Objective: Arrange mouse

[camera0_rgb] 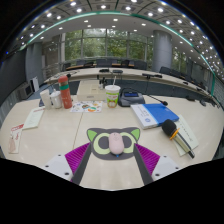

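On the table (pixel 60 135), L to R: an orange-capped bottle (pixel 65 92), a paper cup (pixel 112 95), then nearest, the tool (pixel 115 158) clamped on a grey mouse (pixel 113 143), its long axis running straight ahead along the fingers, w/ a blue book (pixel 155 113) further R.

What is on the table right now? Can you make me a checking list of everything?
Surface: a pale table, mostly bare near the tool.
Job's things: a grey mouse with pink ears and nose sits between the fingers.
Clutter: a paper cup, an orange bottle, a blue book, a yellow and black hand tool, papers.
Grippers: the tool has a purple-padded finger at each side of the mouse; whether they press on it cannot be told.
Cables: nothing seen.
Surroundings: a large office with more desks, big windows and ceiling lights.
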Tool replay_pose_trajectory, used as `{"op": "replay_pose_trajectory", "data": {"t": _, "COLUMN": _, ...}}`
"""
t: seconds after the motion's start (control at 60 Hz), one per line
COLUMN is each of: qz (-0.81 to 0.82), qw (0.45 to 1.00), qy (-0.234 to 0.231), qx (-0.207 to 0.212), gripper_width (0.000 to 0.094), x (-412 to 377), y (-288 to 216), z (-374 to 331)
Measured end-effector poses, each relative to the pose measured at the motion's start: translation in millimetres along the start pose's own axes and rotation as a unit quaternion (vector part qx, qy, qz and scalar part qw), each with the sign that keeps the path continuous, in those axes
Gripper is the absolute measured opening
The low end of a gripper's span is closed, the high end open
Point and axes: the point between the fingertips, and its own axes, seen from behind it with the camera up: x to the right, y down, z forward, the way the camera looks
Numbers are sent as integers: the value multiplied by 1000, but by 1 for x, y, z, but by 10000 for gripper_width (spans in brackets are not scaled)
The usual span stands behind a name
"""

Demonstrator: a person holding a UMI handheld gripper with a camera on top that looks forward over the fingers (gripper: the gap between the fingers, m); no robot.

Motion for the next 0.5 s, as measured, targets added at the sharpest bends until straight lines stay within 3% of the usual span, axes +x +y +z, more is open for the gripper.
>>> {"op": "replay_pose_trajectory", "data": {"t": 0.267, "qz": -10, "qw": 999, "qy": 18, "qx": 30, "gripper_width": 854, "x": -33, "y": 11, "z": -170}}
{"op": "replay_pose_trajectory", "data": {"t": 0.5, "qz": -22, "qw": 999, "qy": 17, "qx": 43, "gripper_width": 856, "x": -55, "y": 30, "z": -242}}
